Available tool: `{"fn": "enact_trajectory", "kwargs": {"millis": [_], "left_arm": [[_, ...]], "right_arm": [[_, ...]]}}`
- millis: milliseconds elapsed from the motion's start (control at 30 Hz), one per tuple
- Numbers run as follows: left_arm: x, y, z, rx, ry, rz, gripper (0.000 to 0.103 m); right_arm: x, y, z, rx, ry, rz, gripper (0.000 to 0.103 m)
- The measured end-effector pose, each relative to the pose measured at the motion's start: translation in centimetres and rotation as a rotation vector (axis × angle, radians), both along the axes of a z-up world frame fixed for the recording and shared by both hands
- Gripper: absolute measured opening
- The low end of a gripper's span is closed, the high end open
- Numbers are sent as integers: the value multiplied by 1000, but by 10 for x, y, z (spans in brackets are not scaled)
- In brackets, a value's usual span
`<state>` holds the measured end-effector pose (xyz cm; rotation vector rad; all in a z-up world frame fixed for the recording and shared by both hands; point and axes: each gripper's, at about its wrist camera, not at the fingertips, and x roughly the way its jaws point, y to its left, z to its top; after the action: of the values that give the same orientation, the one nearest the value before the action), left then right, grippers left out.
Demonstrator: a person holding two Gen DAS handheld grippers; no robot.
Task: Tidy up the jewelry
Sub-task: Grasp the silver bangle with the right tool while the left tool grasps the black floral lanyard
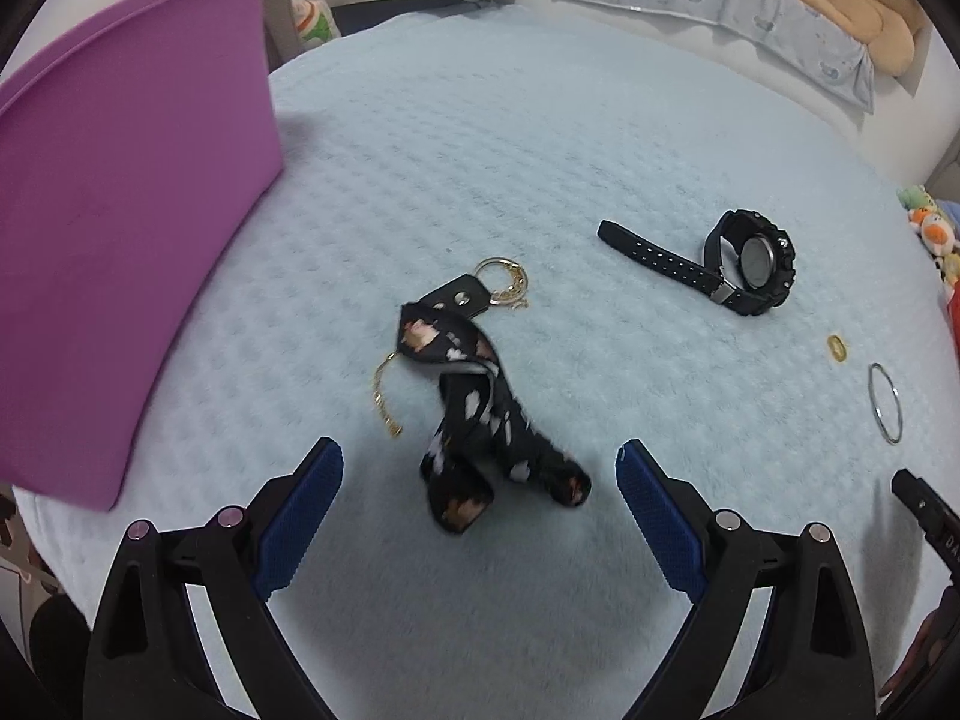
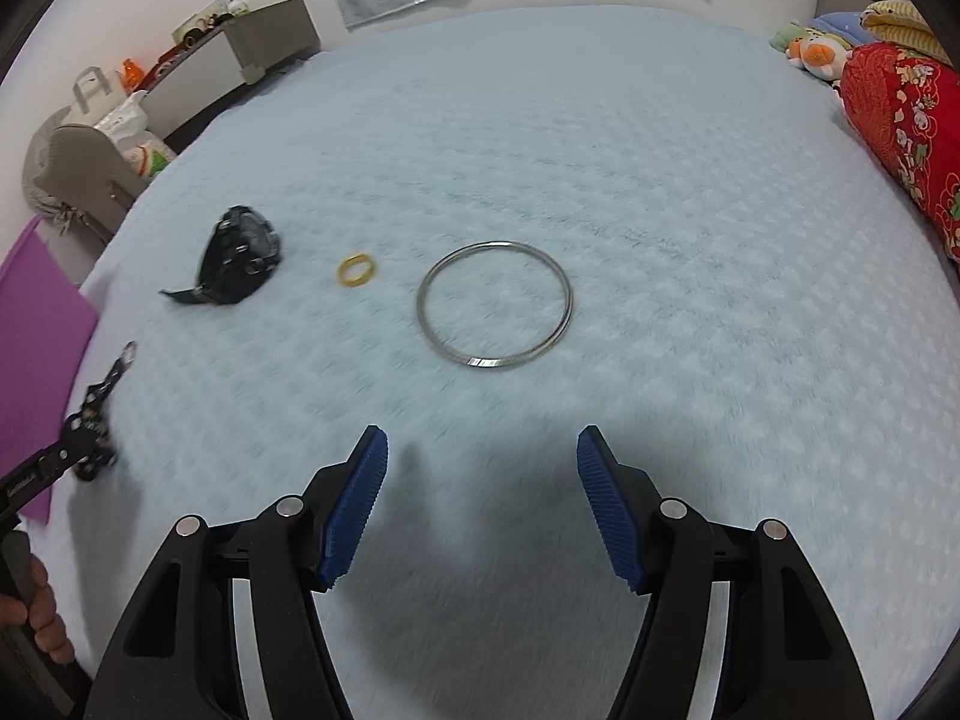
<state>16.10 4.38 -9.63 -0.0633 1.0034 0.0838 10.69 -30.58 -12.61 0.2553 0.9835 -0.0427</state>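
In the left wrist view my left gripper (image 1: 480, 450) is open and empty, its blue pads either side of the near end of a black patterned strap keychain (image 1: 474, 408) with gold rings (image 1: 504, 282) and a gold chain (image 1: 384, 396). A black watch (image 1: 744, 264), a gold ring (image 1: 836, 348) and a silver bangle (image 1: 885, 402) lie to the right. In the right wrist view my right gripper (image 2: 483, 444) is open and empty, just short of the silver bangle (image 2: 495, 304). The gold ring (image 2: 357, 269) and the watch (image 2: 237, 258) lie left of it.
All lies on a light blue blanket (image 1: 540, 138) on a bed. A purple bin (image 1: 120, 240) stands at the left; its edge shows in the right wrist view (image 2: 36, 360). A red patterned cushion (image 2: 906, 132) and plush toys (image 2: 810, 51) sit at the right.
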Motion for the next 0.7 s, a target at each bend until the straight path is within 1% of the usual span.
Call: {"fn": "enact_trajectory", "kwargs": {"millis": [100, 300, 400, 467, 567, 700], "left_arm": [[8, -3, -6, 14, -1, -10, 91], [20, 2, -18, 26, -3, -7, 91], [24, 7, -27, 21, 1, 5, 91], [27, 7, -30, 27, 2, 9, 93], [30, 3, -31, 41, -15, 10, 94], [37, 2, -31, 36, -17, 23, 95]], "right_arm": [[13, -1, -5, -26, 5, -1, 63], [33, 2, -10, -80, 1, 15, 69], [38, 2, -12, -87, -6, 17, 72], [41, 3, -13, -91, -14, 17, 73], [48, 6, -14, -100, -21, 18, 75], [57, 7, -16, -102, -21, 17, 77]]}}
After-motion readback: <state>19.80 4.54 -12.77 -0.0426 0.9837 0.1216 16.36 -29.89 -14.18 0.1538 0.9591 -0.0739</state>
